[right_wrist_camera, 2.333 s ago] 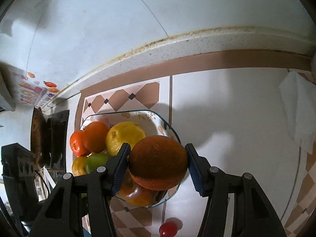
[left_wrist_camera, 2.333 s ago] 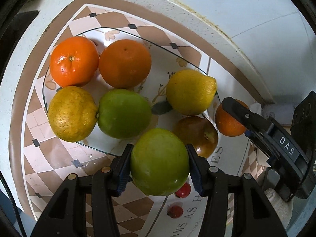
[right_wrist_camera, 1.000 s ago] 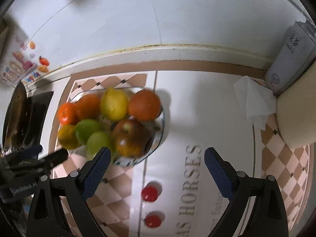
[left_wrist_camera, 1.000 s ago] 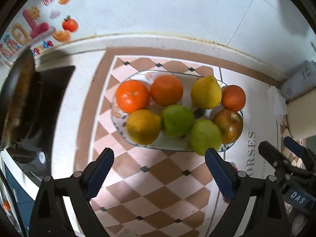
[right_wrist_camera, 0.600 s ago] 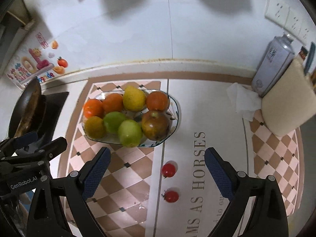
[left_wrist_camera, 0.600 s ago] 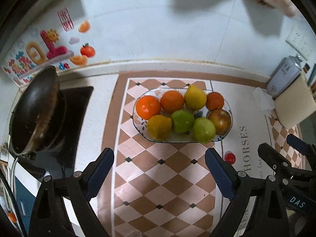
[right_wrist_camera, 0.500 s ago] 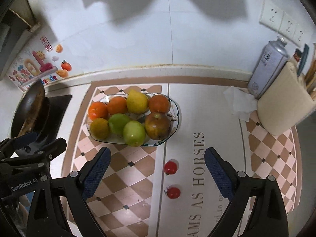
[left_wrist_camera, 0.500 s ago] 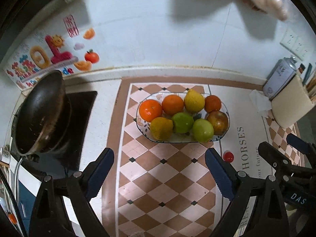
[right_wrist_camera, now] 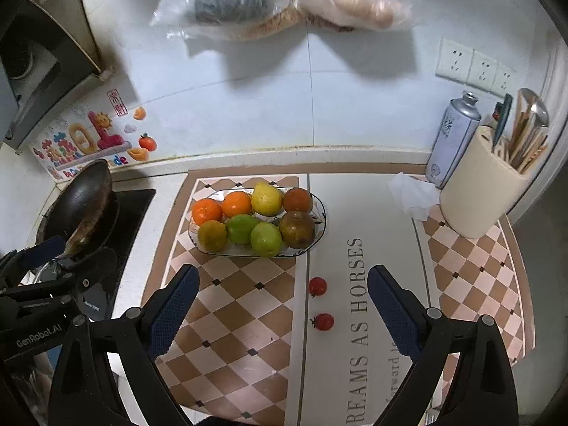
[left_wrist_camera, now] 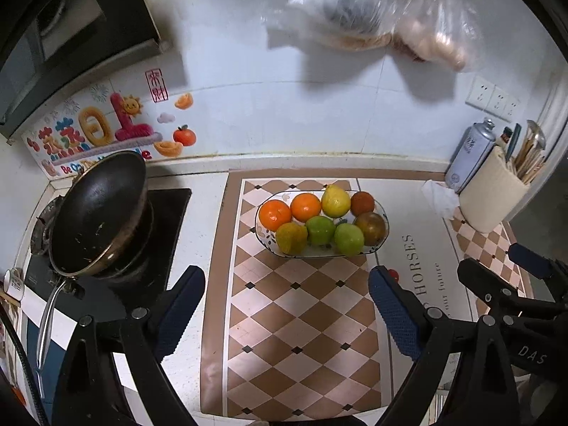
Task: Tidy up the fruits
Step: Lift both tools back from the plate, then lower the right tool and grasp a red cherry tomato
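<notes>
Your left gripper (left_wrist_camera: 285, 305) hangs high over the checkered mat (left_wrist_camera: 298, 319), jaws spread wide with nothing between them. Ahead of you the oval glass dish (left_wrist_camera: 381, 241) holds eight fruits in two rows: two oranges (left_wrist_camera: 289, 211), a lemon (left_wrist_camera: 335, 200) and a darker orange (left_wrist_camera: 362, 202) behind; a yellowish citrus (left_wrist_camera: 291, 238), two green apples (left_wrist_camera: 335, 234) and a brownish apple (left_wrist_camera: 371, 227) in front. To your left a wok (left_wrist_camera: 96, 220) sits tilted on the stove. Your right gripper (left_wrist_camera: 511, 266) shows at the right edge.
</notes>
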A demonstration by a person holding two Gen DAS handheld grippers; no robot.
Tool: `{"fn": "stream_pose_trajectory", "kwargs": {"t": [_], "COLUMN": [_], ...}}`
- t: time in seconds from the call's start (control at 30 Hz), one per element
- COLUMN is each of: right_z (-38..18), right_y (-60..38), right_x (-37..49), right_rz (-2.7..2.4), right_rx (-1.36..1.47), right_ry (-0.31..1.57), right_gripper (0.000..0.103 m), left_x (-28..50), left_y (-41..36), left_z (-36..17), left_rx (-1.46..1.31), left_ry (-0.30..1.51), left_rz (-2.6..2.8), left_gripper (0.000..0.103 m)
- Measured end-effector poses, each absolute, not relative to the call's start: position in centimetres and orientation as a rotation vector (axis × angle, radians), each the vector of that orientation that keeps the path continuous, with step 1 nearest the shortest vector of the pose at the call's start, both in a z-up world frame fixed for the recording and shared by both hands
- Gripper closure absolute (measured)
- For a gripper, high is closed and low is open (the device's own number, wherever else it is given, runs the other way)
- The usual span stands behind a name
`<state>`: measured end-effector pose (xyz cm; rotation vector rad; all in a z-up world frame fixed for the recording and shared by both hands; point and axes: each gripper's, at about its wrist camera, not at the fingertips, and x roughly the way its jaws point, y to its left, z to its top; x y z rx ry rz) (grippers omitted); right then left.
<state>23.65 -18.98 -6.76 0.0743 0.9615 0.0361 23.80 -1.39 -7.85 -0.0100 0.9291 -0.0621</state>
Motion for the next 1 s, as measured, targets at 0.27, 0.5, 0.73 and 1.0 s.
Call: {"fn": "stream_pose_trajectory", "kwargs": {"t": [0.27, 0.5, 0.73, 1.0], "right_z": [-3.6, -2.1, -1.5, -2.4], "right_y": [-18.6, -18.3, -17.6, -18.9], "right_x": [19.7, 17.2, 16.2, 17.6], "right_rz": [0.016, -0.010, -0.012, -0.002], "right_rx": [0.073, 0.076, 0.103, 0.150], "right_ry": [0.899, 0.868, 0.868, 0.860], "right_gripper": [0.005, 0.005, 0.005, 0.004], "left_x": [20.6, 18.8, 18.2, 20.0], "left_y": [-0.8, -0.3, 0.1, -0.5], "left_z": [-6.0, -5.3, -5.4, -6.8], "left_rx": [-0.014, -0.017, -0.022, -0.007], "left_ry": [0.869, 0.843, 0.850, 0.872], "left_rz": [-0.079, -0.099, -0.106, -0.064], "left_gripper": [0.009, 0.009, 0.009, 0.000]}}
